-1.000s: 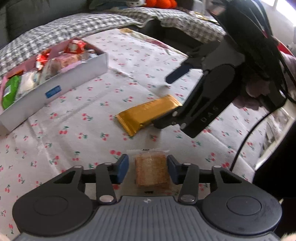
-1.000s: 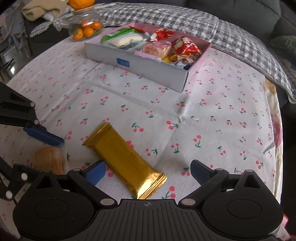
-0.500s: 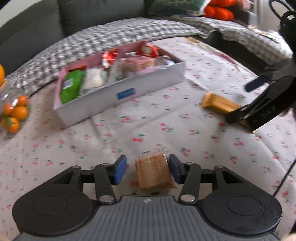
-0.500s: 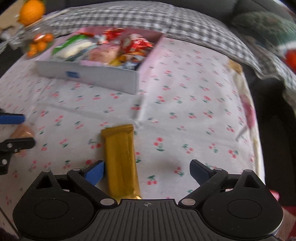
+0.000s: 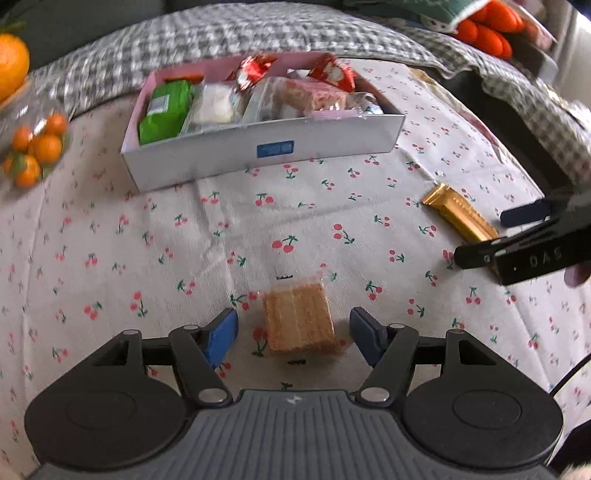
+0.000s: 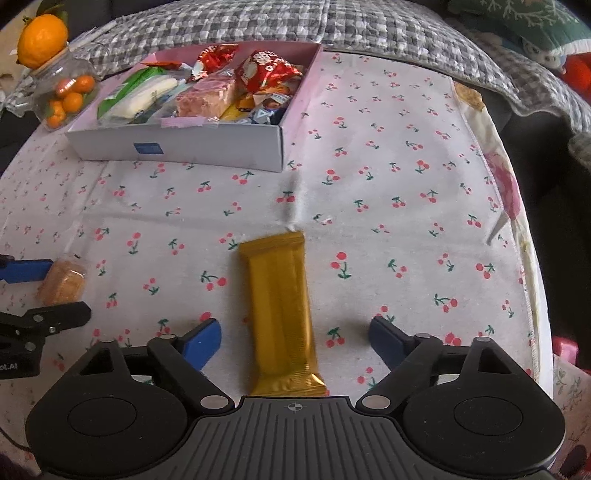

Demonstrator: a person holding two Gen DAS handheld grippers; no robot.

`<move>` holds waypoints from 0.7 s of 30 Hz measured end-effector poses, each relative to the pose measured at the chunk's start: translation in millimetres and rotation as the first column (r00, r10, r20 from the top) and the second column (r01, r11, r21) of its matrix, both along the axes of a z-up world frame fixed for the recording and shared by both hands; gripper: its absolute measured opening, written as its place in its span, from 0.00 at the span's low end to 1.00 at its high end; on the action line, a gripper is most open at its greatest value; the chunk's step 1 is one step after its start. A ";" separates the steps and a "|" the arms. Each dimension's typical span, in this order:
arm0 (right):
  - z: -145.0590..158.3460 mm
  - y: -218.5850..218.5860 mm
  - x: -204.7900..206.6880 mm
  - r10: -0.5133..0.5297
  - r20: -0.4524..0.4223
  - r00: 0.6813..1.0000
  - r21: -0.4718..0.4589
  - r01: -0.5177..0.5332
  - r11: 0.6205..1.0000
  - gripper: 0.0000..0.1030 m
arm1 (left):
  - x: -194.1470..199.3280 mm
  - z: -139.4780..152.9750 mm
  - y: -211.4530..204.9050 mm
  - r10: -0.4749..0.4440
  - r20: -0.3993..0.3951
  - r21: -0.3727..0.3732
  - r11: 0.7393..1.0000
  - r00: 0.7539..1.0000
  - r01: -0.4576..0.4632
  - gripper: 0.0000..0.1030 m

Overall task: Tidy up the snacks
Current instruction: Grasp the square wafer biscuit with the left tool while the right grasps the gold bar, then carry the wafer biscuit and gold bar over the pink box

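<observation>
A clear-wrapped tan wafer snack lies on the cherry-print tablecloth between the blue pads of my left gripper. Its jaws are opening and the pads stand clear of the wrapper on both sides. A gold-wrapped bar lies lengthwise between the pads of my right gripper, whose jaws are closing with gaps left on each side. The white and pink snack box, full of wrapped snacks, stands farther back. The wafer snack and the gold bar each show in the other gripper's view.
A glass jar of small oranges with a large orange on its lid stands left of the box. A grey checked blanket lies behind the table. The table's edge drops off at the right. Orange cushions sit at the far right.
My left gripper has rolled and swung, bringing the box into the middle of its view, and its pads have spread away from the wafer snack. In the right view the gold bar has turned from diagonal to lengthwise.
</observation>
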State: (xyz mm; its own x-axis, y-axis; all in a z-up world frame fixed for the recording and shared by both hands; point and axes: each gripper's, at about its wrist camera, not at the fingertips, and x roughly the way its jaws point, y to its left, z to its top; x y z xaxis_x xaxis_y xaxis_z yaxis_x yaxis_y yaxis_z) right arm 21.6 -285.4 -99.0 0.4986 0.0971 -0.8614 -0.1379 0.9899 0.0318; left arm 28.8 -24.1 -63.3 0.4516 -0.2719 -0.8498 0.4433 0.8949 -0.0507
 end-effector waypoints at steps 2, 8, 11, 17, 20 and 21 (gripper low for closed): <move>1.8 1.7 -1.6 0.005 0.004 1.000 0.007 -0.005 1.000 0.74 | -1.0 0.8 -0.1 0.005 0.001 -0.002 1.000 1.000 -0.005 0.57; 7.0 8.4 -3.8 0.018 0.026 0.999 0.022 -0.019 1.000 0.37 | -3.0 4.0 -2.4 0.002 0.007 -0.016 1.000 1.000 -0.002 0.32; 8.1 10.6 -4.2 0.014 0.027 1.000 0.036 -0.015 0.999 0.30 | -2.1 3.9 -2.2 0.005 0.007 -0.018 1.000 1.000 -0.005 0.31; 9.3 7.5 -2.5 -0.007 0.004 1.000 0.123 0.007 0.992 0.27 | -1.2 4.2 -1.7 0.011 -0.002 -0.026 1.000 1.000 -0.011 0.31; 10.5 6.0 -1.8 -0.020 -0.012 1.000 0.173 0.022 0.985 0.27 | -0.9 4.9 -1.8 0.016 -0.008 -0.034 0.999 1.000 -0.016 0.31; 11.2 6.5 -1.7 -0.022 -0.012 1.000 0.178 0.024 0.984 0.27 | -0.9 5.3 -2.1 0.017 -0.010 -0.037 0.999 1.000 -0.018 0.31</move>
